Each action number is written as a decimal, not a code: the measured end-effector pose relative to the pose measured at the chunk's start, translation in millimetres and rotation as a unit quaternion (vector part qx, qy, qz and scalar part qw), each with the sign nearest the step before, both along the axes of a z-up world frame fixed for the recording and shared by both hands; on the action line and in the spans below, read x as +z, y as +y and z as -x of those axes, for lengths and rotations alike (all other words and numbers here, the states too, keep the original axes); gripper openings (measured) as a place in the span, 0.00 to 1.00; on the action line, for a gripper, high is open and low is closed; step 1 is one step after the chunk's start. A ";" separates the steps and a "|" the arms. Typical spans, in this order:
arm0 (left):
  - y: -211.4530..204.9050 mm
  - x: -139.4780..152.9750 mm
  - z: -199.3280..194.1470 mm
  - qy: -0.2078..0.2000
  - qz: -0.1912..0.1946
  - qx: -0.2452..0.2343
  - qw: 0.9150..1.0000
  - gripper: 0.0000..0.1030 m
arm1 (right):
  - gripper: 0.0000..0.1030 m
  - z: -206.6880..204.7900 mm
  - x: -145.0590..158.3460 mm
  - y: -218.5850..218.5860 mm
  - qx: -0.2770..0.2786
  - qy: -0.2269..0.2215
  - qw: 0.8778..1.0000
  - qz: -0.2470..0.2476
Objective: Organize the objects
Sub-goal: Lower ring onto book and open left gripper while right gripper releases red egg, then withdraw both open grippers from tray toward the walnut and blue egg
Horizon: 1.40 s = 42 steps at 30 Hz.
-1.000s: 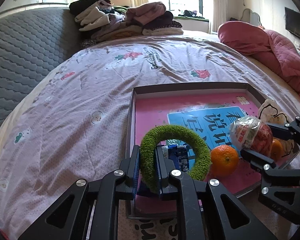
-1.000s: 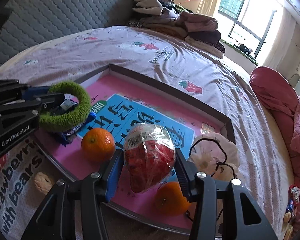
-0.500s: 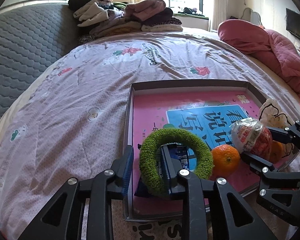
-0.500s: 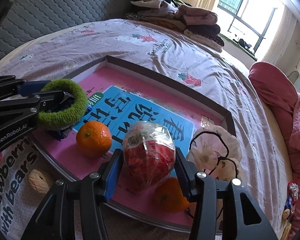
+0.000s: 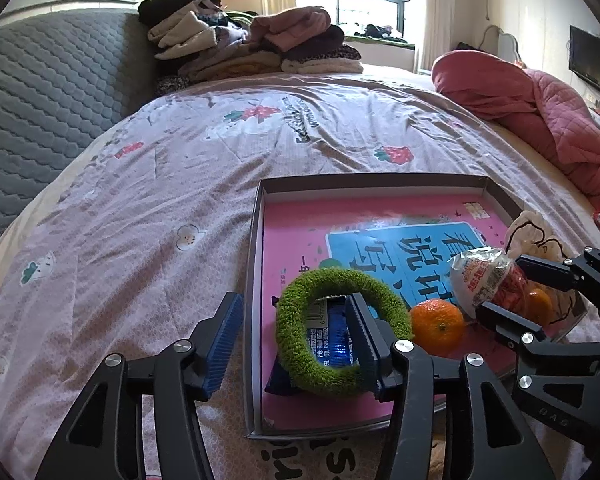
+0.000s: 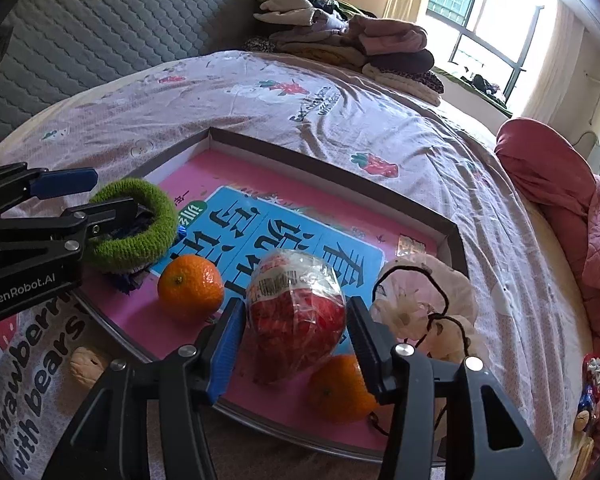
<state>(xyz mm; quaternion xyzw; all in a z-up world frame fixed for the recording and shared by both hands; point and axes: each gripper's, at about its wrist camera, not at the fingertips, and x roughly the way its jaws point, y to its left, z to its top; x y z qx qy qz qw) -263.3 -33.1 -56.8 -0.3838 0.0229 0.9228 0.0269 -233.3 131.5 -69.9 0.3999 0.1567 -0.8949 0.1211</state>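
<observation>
The left gripper (image 5: 296, 336) has just been opening, its jaws apart around the green scrunchie (image 5: 342, 342) in the tray (image 5: 256, 280). Farther right in that tray, the right gripper (image 6: 296, 350) clamps a red snack bag (image 6: 296, 316).

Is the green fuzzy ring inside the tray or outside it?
Inside. The green fuzzy ring lies on the tray's pink floor, over a blue packet, near the left wall.

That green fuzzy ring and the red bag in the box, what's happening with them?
A person is tidying things into a shallow box on the bed. The left gripper has just been opening: the green fuzzy ring now lies in the box on a blue packet, one finger poking through it. The right gripper has a red snack bag between its fingers, beside two tangerines.
</observation>
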 end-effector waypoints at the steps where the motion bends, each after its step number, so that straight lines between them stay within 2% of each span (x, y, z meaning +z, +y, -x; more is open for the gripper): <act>1: -0.4 1.6 -0.9 0.002 -0.001 0.001 1.000 0.55 | 0.51 -0.3 1.1 0.9 -0.001 0.002 1.000 0.003; 9: 2.0 12.8 -8.4 0.011 -0.002 -0.002 1.000 0.59 | 0.51 -4.5 9.2 1.5 -0.002 0.010 1.000 0.015; 11: 1.8 14.6 -11.5 0.013 -0.005 -0.002 1.000 0.62 | 0.52 -5.3 10.9 2.3 -0.003 0.012 1.000 0.018; 18: 5.6 19.7 -21.0 0.021 -0.007 -0.002 1.000 0.63 | 0.52 -9.3 19.7 9.1 -0.011 0.019 0.999 0.035; 37: 11.5 57.4 -57.9 0.054 -0.013 0.009 0.998 0.63 | 0.53 -40.4 71.3 25.0 -0.018 0.073 0.994 0.077; 42: 11.7 64.2 -65.6 0.061 -0.017 0.009 0.998 0.67 | 0.57 -49.5 81.8 29.9 -0.020 0.081 0.992 0.091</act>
